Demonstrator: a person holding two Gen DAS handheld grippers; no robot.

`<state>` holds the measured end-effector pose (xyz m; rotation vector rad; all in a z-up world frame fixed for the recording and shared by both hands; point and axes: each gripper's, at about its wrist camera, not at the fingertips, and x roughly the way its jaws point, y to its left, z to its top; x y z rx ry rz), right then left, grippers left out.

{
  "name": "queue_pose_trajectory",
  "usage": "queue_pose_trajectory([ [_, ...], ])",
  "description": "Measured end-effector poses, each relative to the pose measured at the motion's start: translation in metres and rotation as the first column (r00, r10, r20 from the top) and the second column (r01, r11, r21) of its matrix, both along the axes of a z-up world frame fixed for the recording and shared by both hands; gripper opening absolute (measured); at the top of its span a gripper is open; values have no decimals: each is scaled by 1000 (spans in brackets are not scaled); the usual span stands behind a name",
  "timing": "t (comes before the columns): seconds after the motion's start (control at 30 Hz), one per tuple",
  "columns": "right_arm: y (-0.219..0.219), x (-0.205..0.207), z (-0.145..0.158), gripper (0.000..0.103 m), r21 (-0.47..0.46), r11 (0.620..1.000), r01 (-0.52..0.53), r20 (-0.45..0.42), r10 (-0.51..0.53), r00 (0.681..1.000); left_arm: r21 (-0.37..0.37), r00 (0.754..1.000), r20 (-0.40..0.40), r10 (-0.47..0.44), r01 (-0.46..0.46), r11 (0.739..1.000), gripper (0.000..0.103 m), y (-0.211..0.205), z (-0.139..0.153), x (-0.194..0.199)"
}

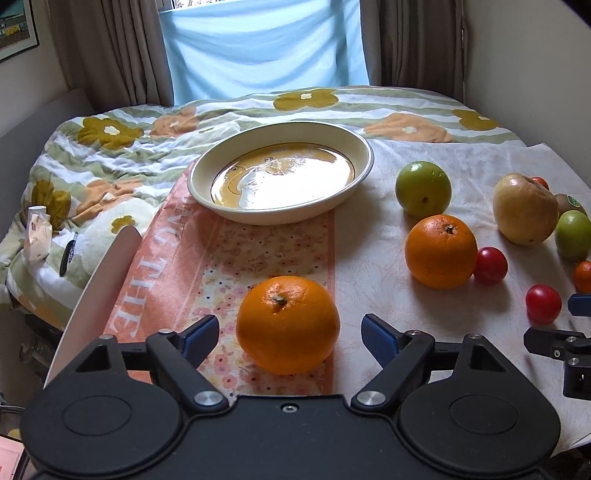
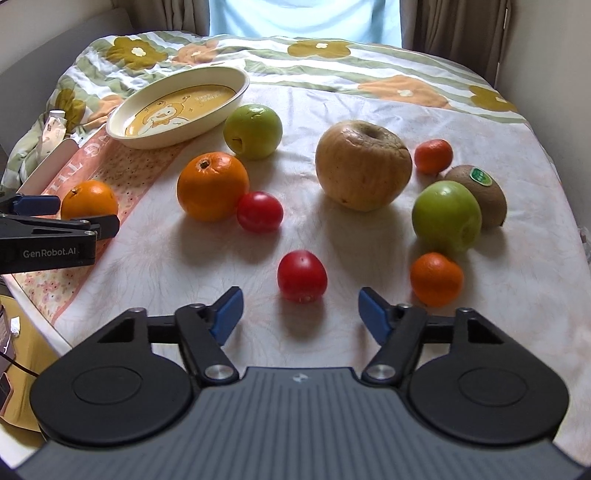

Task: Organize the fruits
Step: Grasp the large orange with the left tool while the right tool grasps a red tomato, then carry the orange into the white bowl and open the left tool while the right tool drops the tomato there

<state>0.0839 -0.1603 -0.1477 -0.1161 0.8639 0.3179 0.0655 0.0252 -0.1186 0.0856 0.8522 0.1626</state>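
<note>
Fruit being faced by two released grippers.
Orange (image 1: 287, 325) is being straddled by left gripper (image 1: 289, 334); tomato (image 2: 302, 276) lies beyond right gripper (image 2: 301, 314).

Backlit window daylight, fisheye-warped edges

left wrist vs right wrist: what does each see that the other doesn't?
Left wrist only: a pen on the quilt at far left, and a framed picture on the wall.

Right wrist only: a full look at the kiwi with its green sticker, and both mandarins whole.

Both: the dish, two oranges, two green apples, the wrinkled yellow apple and two tomatoes. The left gripper is open around the near orange; the right gripper is open just short of a tomato.
</note>
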Motion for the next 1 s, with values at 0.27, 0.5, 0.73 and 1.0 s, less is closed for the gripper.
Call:
queue_pose_trajectory([
  [0.27, 3, 6, -2, 59, -3, 1000, -6, 4, 6, 1000, -43, 999, -21, 27, -28, 999, 67, 6, -5, 6],
  [0.5, 2, 10, -3, 51, -8, 1000, -2, 8, 2, 1000, -36, 999, -11, 36, -37, 999, 66, 3, -5, 4],
  [0.73, 2, 12, -1, 45, -2, 1000, -15, 18, 15, 1000, -45, 999, -5, 50, -50, 998, 66, 2, -4, -2],
  [1.0, 0, 8, 28, 45, 21, 998, -57, 52, 56, 997, -60, 995, 37, 92, -90, 994, 66, 1, 23, -24],
])
